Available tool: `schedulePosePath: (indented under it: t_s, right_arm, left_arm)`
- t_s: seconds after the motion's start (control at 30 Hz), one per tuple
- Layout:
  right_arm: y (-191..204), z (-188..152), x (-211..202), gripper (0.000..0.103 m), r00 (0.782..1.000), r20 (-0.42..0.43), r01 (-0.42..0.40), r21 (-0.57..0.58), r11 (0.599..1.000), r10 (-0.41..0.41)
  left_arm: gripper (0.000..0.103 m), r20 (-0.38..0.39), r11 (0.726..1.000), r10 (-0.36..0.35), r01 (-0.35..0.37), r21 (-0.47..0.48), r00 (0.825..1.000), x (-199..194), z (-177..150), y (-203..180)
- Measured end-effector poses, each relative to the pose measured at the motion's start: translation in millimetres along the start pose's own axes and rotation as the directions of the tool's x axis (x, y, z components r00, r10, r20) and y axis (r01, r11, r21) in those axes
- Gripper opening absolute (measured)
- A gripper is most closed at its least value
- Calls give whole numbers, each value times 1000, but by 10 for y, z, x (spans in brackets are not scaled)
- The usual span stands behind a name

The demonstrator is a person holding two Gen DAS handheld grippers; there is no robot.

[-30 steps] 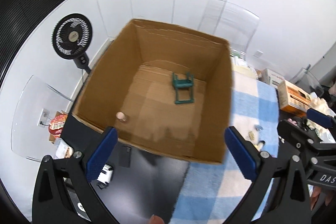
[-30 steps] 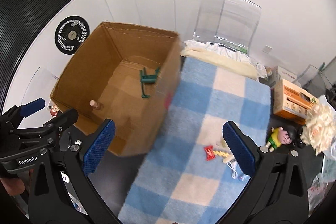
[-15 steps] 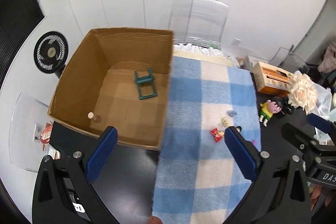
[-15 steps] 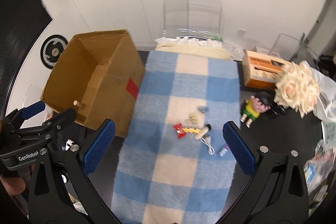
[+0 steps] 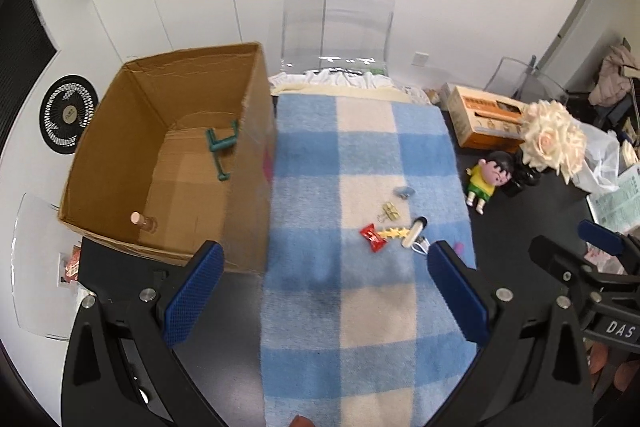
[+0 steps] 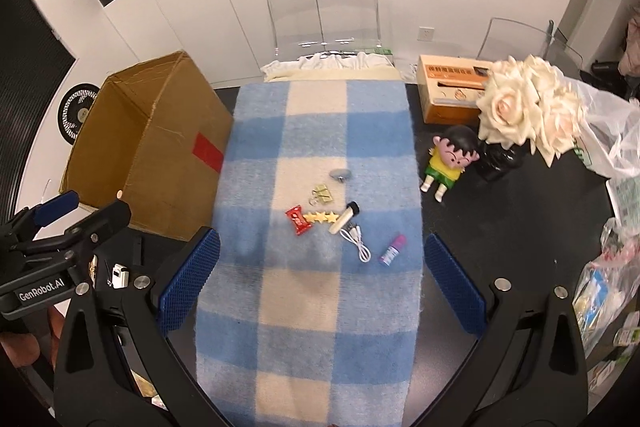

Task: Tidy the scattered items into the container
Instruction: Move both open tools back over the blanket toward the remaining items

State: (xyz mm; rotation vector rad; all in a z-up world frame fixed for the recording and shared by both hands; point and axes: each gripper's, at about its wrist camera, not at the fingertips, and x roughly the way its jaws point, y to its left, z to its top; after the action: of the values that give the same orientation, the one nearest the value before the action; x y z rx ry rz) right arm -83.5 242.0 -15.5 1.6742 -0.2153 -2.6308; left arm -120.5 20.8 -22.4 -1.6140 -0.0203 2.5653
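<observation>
An open cardboard box (image 5: 248, 163) (image 6: 160, 131) stands left of the blue checked cloth (image 5: 360, 155) (image 6: 320, 131). Inside it lie a green frame (image 5: 221, 147) and a small corked bottle (image 5: 143, 222). On the cloth sit a red wrapper (image 6: 297, 220) (image 5: 372, 237), a yellow star strip (image 6: 320, 216), a cream tube (image 6: 344, 217) (image 5: 413, 231), a gold binder clip (image 6: 321, 195), a grey piece (image 6: 340, 174), a white cable (image 6: 355, 239) and a purple tube (image 6: 393, 249). My left gripper (image 5: 326, 297) and right gripper (image 6: 322, 285) hang open above the cloth's near half, holding nothing.
A cartoon figurine (image 6: 450, 163), a black vase of cream roses (image 6: 528, 107) and an orange carton (image 6: 450, 95) stand right of the cloth. A clear chair (image 6: 324, 11) is behind the table. A fan (image 5: 68, 115) stands left of the box. Bags crowd the right edge.
Both grippers have swung right, from above the box to above the cloth with the scattered items. Both stayed open and empty.
</observation>
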Motion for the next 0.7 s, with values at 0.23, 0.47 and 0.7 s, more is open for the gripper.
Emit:
schedulePosePath:
  t_s: [0.23,0.47,0.7]
  right_arm:
    - [-165,-133,103,103,1000,-31,-1,14,1000,1]
    - [-276,-223,257,103,998,-59,9,27,1000,-8]
    - [-435,-299,421,103,995,-95,28,55,998,-23]
  left_arm:
    - [101,-35,999,-22,23,32,999,170,-73,-221]
    - [101,-52,998,-33,35,45,998,326,-118,-354]
    - [101,-89,998,-41,45,52,995,536,-167,-427]
